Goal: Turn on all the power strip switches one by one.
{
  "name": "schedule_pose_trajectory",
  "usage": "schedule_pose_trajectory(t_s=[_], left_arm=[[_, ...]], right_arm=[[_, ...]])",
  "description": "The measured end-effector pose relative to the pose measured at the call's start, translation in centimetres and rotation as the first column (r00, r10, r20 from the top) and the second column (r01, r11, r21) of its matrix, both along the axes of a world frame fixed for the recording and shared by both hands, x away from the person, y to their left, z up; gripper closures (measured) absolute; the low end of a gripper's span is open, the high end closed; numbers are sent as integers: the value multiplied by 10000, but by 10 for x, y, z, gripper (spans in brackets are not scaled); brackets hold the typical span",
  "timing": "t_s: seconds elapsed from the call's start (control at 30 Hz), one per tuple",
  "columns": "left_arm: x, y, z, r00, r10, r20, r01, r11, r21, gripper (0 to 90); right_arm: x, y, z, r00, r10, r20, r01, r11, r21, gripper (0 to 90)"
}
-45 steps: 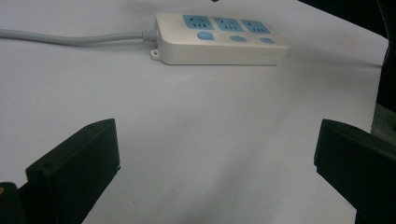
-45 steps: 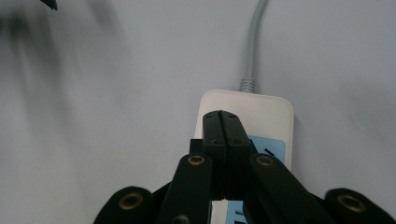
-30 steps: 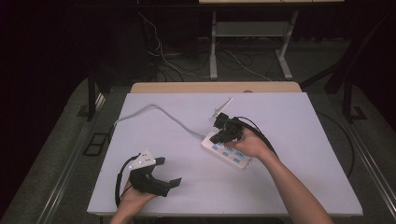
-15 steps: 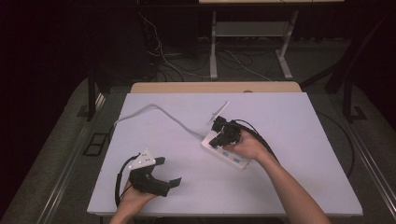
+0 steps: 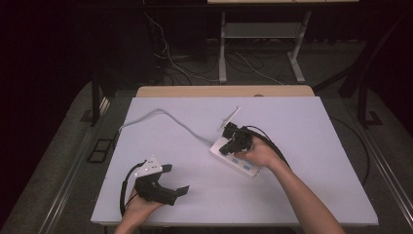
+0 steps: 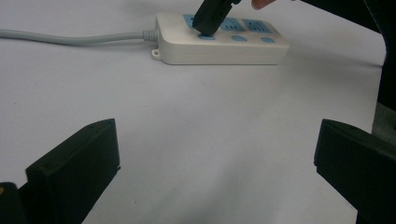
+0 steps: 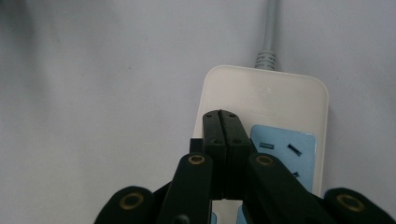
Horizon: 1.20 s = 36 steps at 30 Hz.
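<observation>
The power strip [image 5: 235, 159] lies near the middle of the table [image 5: 311, 146], slanted, with its grey cord [image 5: 160, 114] running off toward the table's far left side. It is white with pale blue sockets and round blue buttons along one edge; in the left claw view three socket panels and three buttons show on its top [image 6: 219, 39].

The right claw [image 5: 227, 147] stands over the strip's cord end, its jaws pressed together with nothing between them. In the right claw view the joined tips [image 7: 223, 126] sit over the strip's top, beside a blue socket [image 7: 285, 156] and short of the cord's collar [image 7: 266, 58]. From the left claw view the same tips touch down on the blue button [image 6: 205, 36] nearest the cord. The person's right hand wraps the claw's body, the forearm coming in from the table's near right, and a black cable [image 5: 272, 141] loops behind it.

The left claw [image 5: 173, 183] rests on the table near its front left edge, well apart from the strip, jaws spread wide and empty, with the grey three-cornered plate [image 5: 149, 166] on top. Its jaws point toward the strip.
</observation>
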<state>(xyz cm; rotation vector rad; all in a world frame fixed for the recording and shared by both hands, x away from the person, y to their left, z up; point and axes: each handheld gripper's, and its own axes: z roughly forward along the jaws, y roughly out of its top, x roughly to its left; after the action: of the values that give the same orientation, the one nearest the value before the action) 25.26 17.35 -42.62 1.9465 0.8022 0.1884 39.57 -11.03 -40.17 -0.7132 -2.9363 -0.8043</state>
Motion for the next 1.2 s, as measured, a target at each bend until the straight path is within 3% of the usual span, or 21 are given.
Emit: schedule_pose_trajectory(t_s=[0.27,0.5,0.77,1.2], left_arm=[[-1,-2,0,10000,-49,0,49,10000,50,0],[0,-1,-1,10000,-29,-3,29,10000,39,0],[1,0,-1,10000,-32,-18,32,10000,19,0],[1,-2,-1,10000,-67,-43,67,10000,10,0]], right_arm=[[-3,0,-3,9996,86,280,-87,10000,28,900],[0,-3,-3,10000,25,68,-26,9997,222,900],[-1,-2,0,9998,-12,218,8,9998,177,900],[-5,-18,22,9981,-341,504,303,9968,746,900]])
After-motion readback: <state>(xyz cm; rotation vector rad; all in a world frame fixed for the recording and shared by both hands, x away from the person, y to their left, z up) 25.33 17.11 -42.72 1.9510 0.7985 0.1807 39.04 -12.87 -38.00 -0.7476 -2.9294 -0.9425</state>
